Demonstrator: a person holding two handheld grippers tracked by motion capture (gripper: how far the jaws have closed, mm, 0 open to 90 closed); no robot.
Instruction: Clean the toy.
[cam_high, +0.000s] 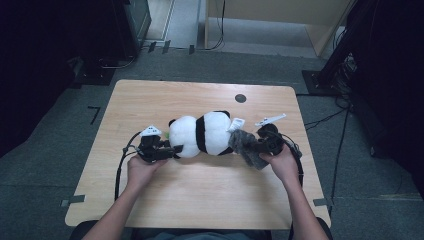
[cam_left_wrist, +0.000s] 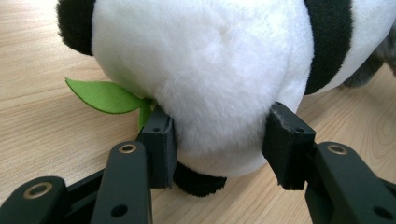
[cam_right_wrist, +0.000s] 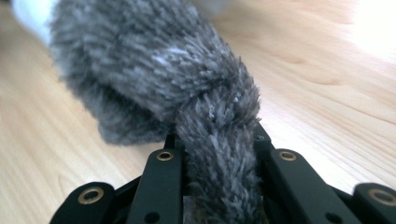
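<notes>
A black-and-white plush panda (cam_high: 205, 132) lies on its side in the middle of the wooden table (cam_high: 200, 195), head to the left. My left gripper (cam_high: 175, 148) is shut on the head. In the left gripper view its pads (cam_left_wrist: 161, 144) press into the white fur of the panda (cam_left_wrist: 210, 70) from both sides, beside a green felt leaf (cam_left_wrist: 105, 95). At the panda's other end sits a grey fuzzy piece (cam_high: 242, 142). My right gripper (cam_high: 255, 146) is shut on it. In the right gripper view the grey fuzzy piece (cam_right_wrist: 154, 70) bunches into a strand that runs down between the jaws of my right gripper (cam_right_wrist: 217, 140).
A white label (cam_high: 236, 123) sticks out of the panda next to the grey piece. A round dark cable hole (cam_high: 240, 98) sits near the table's far edge. Cables trail from both grippers over the near edge. Dark stands and wires stand on the floor around the table.
</notes>
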